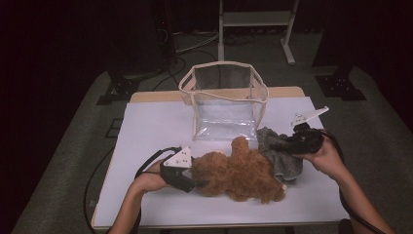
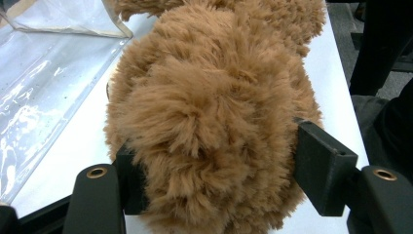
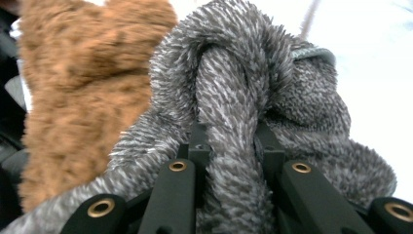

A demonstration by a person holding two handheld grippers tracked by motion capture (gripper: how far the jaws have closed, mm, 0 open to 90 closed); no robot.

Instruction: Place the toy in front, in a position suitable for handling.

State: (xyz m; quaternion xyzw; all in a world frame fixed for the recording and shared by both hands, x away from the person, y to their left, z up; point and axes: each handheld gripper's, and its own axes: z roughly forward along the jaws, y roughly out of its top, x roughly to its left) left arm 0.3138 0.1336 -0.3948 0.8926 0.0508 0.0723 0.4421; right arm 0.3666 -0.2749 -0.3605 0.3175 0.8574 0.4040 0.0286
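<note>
A fluffy brown plush toy (image 1: pixel 238 173) lies on the white table (image 1: pixel 156 131), just in front of a clear bag. My left gripper (image 1: pixel 197 183) is shut on the toy's left end. In the left gripper view both black jaws press into the brown fur (image 2: pixel 209 112) from either side of the left gripper (image 2: pixel 214 170). A grey knitted cloth (image 1: pixel 287 165) lies against the toy's right side. My right gripper (image 1: pixel 280 145) is shut on a bunched fold of this grey cloth (image 3: pixel 229 97). That fold rises between the jaws of the right gripper (image 3: pixel 229 151), with the brown toy (image 3: pixel 83 87) to its left.
An upright clear plastic bag with beige trim (image 1: pixel 221 64) stands open-topped at the back middle of the table, and its clear wall (image 2: pixel 44 97) lies left of the toy. Bare white table lies left and front. Dark floor, cables and a stand lie beyond.
</note>
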